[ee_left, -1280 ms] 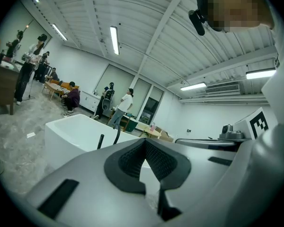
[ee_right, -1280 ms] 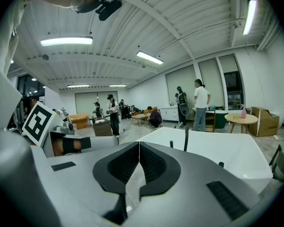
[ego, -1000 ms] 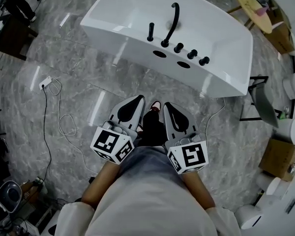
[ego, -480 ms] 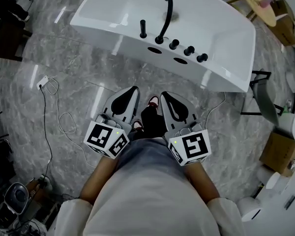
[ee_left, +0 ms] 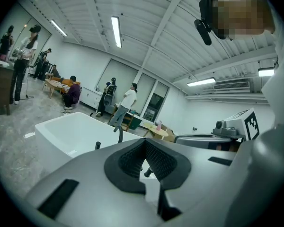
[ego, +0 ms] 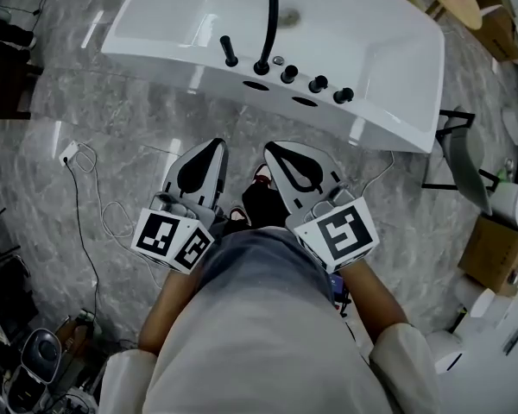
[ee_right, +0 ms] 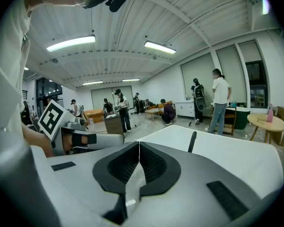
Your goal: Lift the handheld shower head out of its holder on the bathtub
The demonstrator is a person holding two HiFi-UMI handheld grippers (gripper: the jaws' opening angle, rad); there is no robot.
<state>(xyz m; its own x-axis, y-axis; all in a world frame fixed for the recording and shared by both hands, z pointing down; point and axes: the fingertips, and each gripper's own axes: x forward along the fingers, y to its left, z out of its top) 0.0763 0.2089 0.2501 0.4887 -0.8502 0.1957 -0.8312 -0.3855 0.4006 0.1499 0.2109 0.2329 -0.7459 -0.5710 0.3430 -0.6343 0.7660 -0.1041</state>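
Two grippers, both closed tight and empty: left gripper (ego: 210, 148) and right gripper (ego: 279, 150) sit side by side above the grey floor (ego: 112, 136). Black shower head (ego: 229, 51) stands upright in its holder on the bathtub (ego: 371, 50) rim at 12 o'clock, well apart from both, with the spout (ego: 268, 26) at its 3 o'clock.

cardboard box (ego: 494, 254) on marble floor (ego: 86, 110)

No writing can be read; the white marker cubes (ego: 171, 240) (ego: 338, 235) at eight and four o'clock bear only black square patterns.
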